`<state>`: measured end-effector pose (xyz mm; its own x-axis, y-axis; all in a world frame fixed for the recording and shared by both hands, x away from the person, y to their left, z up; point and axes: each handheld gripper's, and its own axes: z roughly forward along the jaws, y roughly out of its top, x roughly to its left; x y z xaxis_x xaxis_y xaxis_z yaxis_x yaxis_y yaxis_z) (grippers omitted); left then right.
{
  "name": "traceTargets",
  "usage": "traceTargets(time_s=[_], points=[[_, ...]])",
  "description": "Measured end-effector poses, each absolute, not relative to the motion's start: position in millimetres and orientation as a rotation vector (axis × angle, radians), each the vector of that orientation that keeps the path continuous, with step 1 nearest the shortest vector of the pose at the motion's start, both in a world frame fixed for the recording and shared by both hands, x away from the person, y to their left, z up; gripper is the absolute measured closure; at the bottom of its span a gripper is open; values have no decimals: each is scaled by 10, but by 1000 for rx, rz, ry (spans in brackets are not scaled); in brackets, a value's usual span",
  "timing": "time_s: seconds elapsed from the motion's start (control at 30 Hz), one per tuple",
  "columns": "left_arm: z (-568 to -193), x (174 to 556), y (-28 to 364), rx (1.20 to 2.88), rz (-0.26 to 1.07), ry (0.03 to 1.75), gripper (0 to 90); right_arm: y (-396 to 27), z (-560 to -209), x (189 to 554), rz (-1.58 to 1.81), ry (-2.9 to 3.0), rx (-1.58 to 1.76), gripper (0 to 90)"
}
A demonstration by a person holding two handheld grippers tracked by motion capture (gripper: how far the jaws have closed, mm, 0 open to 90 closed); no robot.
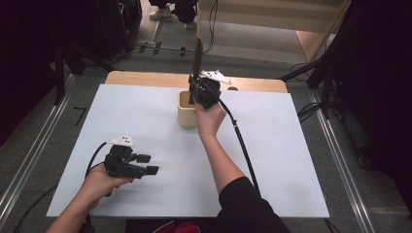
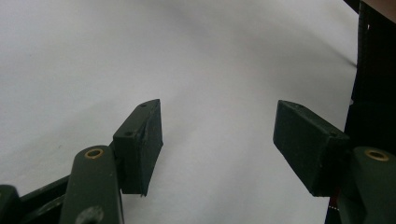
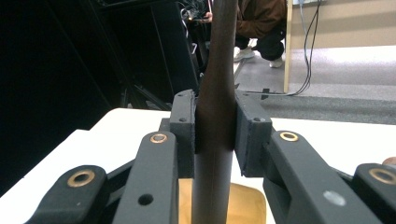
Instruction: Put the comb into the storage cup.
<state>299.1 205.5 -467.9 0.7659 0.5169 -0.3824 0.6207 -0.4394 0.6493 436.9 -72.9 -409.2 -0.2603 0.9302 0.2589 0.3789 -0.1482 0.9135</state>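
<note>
White sheeting covers most of the desk [image 1: 145, 116], with a strip of bare wood showing along its far edge, and dark stands and cables crowd the grey floor around it. Near the far edge, about midway along, stands a small cream-coloured box [image 1: 185, 115] with an open top. The right tool [image 1: 197, 82] is held just above and beside this box by the person's right hand [image 1: 209, 119], and its jaws are clenched on a long dark utensil handle [image 1: 197, 58] that rises upright above the tool. In the right gripper view the handle [image 3: 217, 93] runs straight up between the two pads, which press on it from both sides, and its lower end drops toward the box [image 3: 245, 203] below; whether that end touches the box cannot be told. The left tool [image 1: 146, 163] lies well apart from this, near the desk's near left corner, held low over the white surface by the left hand [image 1: 99, 184]. Its jaws stand wide apart and released, and in the left gripper view bare white desk [image 2: 219, 70] shows between the pads [image 2: 142, 144].
</note>
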Motion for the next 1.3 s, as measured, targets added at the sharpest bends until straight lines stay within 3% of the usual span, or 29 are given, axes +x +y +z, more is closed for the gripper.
traceTargets(time_s=[1.03,1.1,1.2,1.3], points=[[-4681,2988,2048,2138,-164,846,341,-694,-4291,4338,1390,1650,1500,691],[-4681,2988,2048,2137,-164,848,341,-697,-4292,4330,1386,1654,1491,640],[-4684,2989,2046,2138,-164,849,341,-726,-4282,4329,1396,1679,1469,452],[-4688,2988,2043,2136,-167,851,341,-773,-4286,4334,1392,1719,1478,422]])
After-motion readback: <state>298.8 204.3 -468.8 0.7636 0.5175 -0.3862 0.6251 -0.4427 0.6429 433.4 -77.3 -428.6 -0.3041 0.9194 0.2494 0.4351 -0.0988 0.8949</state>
